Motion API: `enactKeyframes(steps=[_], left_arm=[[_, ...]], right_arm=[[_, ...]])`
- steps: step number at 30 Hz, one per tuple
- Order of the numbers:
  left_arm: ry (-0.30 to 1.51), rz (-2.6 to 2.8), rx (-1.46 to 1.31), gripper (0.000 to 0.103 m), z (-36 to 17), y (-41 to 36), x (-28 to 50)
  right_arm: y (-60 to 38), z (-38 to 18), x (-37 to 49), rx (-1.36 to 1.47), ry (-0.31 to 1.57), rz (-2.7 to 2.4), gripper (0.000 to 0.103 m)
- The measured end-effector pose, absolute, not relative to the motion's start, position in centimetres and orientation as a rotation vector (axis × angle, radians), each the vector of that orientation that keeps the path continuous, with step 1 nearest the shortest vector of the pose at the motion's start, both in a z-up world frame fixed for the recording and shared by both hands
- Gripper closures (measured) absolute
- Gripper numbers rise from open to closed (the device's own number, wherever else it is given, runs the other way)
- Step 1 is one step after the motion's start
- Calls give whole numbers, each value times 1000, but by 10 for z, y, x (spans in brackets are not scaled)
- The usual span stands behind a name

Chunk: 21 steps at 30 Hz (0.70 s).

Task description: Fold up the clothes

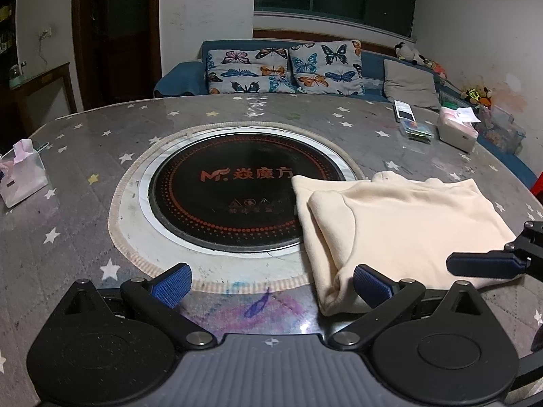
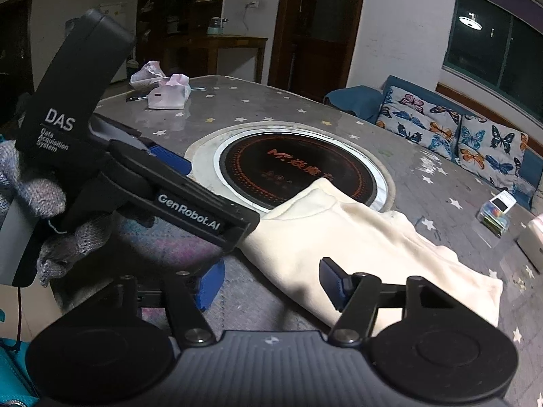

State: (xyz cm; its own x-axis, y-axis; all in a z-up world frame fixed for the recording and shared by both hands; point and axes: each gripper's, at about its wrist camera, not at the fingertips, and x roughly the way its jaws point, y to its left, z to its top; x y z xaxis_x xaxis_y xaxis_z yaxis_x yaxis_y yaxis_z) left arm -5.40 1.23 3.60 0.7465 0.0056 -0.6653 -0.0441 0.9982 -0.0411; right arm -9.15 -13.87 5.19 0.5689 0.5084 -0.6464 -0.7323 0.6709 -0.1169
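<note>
A cream garment point(image 1: 400, 224) lies folded on the round table, right of the black hot plate; it also shows in the right wrist view point(image 2: 366, 247). My left gripper point(image 1: 271, 285) is open and empty, low at the garment's near left corner, its right pad point(image 1: 370, 285) over the cloth edge. My right gripper point(image 2: 271, 285) is open and empty at the garment's near edge; one of its fingers point(image 1: 485, 263) shows at the right of the left wrist view. The left gripper's body point(image 2: 142, 173) crosses the right wrist view.
A black induction hot plate point(image 1: 234, 200) sits in the table's middle. A pink tissue pack point(image 1: 20, 173) is at the left. A white tissue box point(image 1: 456, 130), a small plastic box point(image 1: 415, 130) and a remote point(image 1: 404, 110) are at the far right. A sofa point(image 1: 288, 68) stands behind.
</note>
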Motion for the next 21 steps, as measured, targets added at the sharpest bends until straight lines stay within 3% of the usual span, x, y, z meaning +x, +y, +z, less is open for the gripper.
enactKeyframes(steps=[14,21], left_arm=[[754,25,-172,0,37,34,-42],[769,1,-219,0,36,38,-38]], right_arm=[[-111,41,-87,-530,575,779,50],[-99,32,-82,-564,586,791,61]])
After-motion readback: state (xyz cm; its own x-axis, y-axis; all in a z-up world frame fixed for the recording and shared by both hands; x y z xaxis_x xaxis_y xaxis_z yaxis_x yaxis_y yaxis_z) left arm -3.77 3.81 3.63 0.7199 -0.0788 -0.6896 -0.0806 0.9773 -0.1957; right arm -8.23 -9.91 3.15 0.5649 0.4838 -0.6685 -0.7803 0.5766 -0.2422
